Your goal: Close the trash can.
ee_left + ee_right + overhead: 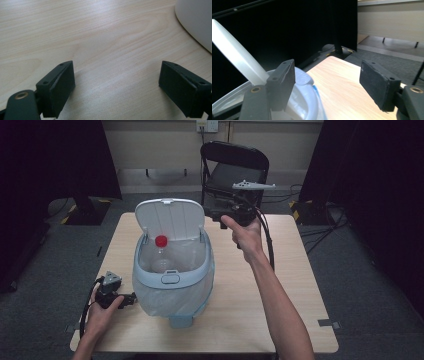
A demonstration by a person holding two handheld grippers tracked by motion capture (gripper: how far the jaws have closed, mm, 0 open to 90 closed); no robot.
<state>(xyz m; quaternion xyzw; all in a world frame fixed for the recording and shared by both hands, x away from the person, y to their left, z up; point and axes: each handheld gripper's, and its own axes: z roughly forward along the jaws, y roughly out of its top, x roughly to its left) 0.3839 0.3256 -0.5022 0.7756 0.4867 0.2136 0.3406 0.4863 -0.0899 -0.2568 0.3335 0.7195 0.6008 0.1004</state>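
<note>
thing: clear plastic bottle with red cap (161, 251) lies inside pale blue lined bin (197, 292), lid (170, 217) up | step: drop looks done | right gripper (218, 214) jaws apart, empty, beside lid | left gripper (131, 299) jaws apart on wooden desk (240, 310) | next: push lid down
</note>
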